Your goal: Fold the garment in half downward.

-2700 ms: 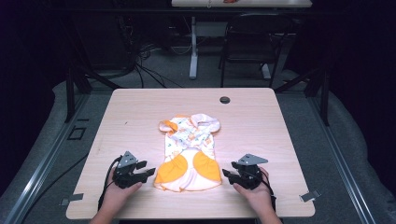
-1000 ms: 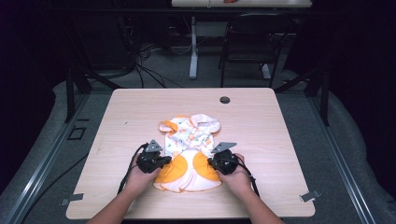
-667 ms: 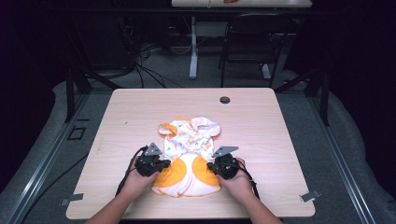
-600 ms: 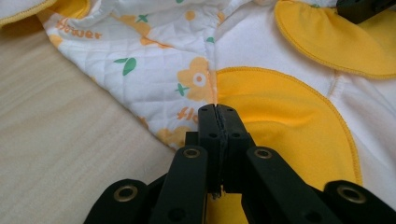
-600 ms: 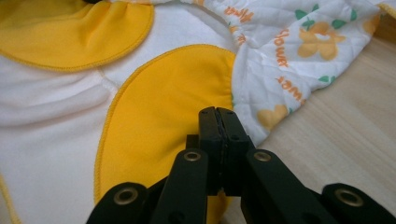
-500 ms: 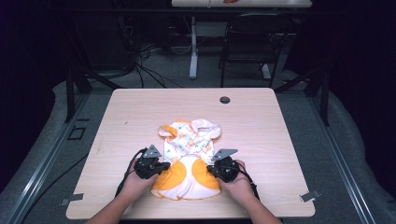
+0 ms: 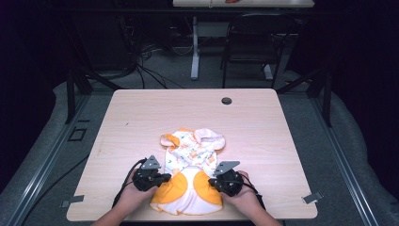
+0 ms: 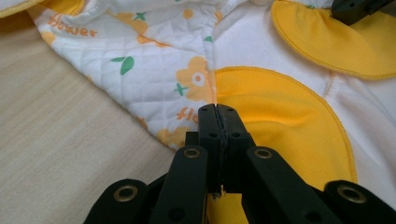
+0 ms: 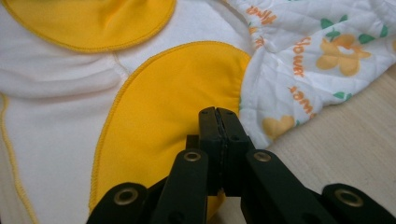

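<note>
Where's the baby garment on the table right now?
In the high view the baby garment lies near the table's front edge, roughly centred, its lower part between the left gripper and right gripper.

Quilted white baby garment (image 7: 190,176): orange flowers, green leaves, orange lettering, yellow-orange rounded patches with matching stitching. Pale wood-grain table (image 7: 141,117). Black two-jaw grippers (image 8: 217,122) (image 9: 218,122).

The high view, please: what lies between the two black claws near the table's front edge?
Between the left claw and right claw lies the white quilted baby garment, its two orange patches side by side there.
</note>
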Tool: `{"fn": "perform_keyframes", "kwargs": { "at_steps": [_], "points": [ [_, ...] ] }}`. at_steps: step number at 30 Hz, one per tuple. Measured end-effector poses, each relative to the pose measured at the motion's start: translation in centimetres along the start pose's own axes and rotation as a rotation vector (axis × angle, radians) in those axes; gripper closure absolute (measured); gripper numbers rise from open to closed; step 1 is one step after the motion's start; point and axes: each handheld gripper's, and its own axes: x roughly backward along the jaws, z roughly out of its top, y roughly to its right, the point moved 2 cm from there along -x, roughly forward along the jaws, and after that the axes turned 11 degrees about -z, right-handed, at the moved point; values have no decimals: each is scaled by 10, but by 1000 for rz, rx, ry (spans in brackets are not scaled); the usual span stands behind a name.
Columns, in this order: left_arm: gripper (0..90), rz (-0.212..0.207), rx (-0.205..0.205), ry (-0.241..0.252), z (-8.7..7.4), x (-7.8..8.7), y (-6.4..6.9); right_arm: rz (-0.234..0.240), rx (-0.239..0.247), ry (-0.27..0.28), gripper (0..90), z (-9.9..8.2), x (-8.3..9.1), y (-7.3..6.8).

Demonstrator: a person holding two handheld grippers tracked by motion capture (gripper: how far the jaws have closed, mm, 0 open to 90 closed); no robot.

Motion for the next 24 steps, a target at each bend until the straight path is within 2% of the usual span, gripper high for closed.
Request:
{"fn": "perform_keyframes", "kwargs": {
  "at_steps": [2,4,8,10,12,15,17,20,22,24],
  "points": [
    [895,-9,6,-1,-2,0,3,7,6,-4,896,-1,1,0],
    [895,-17,12,5,-3,0,6,10,-8,10,896,-5,3,-2],
    [895,-16,6,-5,-4,0,11,18,-22,11,896,-6,4,-2],
    [894,-21,1,-9,-4,0,14,18,-11,2,896,-7,6,-2],
    [892,-25,-4,-12,-5,0,14,23,-3,4,896,-8,6,-3],
    [874,-40,6,-16,-3,0,12,31,-15,-7,885,-7,7,-2],
    [853,-33,4,-19,1,0,10,51,-30,-13,858,-1,7,2],
    [844,-12,-7,-2,13,3,4,46,-21,-13,857,5,8,6],
    [829,2,-7,17,24,6,-3,29,-14,10,861,21,10,15],
    [823,8,8,37,34,7,-10,20,-9,8,864,25,10,18]
  ]
}}
